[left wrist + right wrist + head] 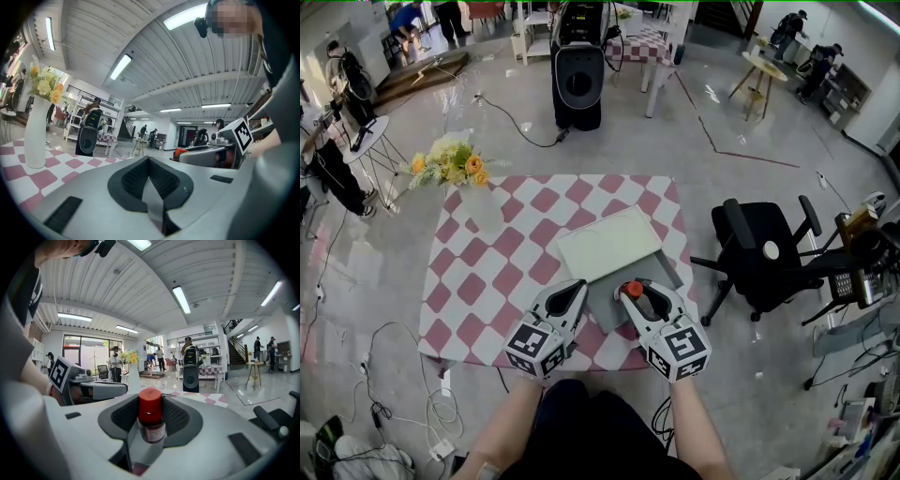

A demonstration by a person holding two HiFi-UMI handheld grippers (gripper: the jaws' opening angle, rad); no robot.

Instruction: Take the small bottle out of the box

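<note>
The small bottle has a red cap and a dark body. It stands upright between the jaws of my right gripper, which is shut on it. In the right gripper view the bottle fills the gap of that gripper. The box lies on the checked table: a white lid at the back, a grey tray toward me. The bottle is held over the tray's near right part. My left gripper is beside it at the tray's left edge. Its jaws are shut with nothing between them.
A white vase with yellow flowers stands at the table's far left. A black office chair is just right of the table. A black speaker-like unit stands on the floor beyond. Cables lie on the floor at the left.
</note>
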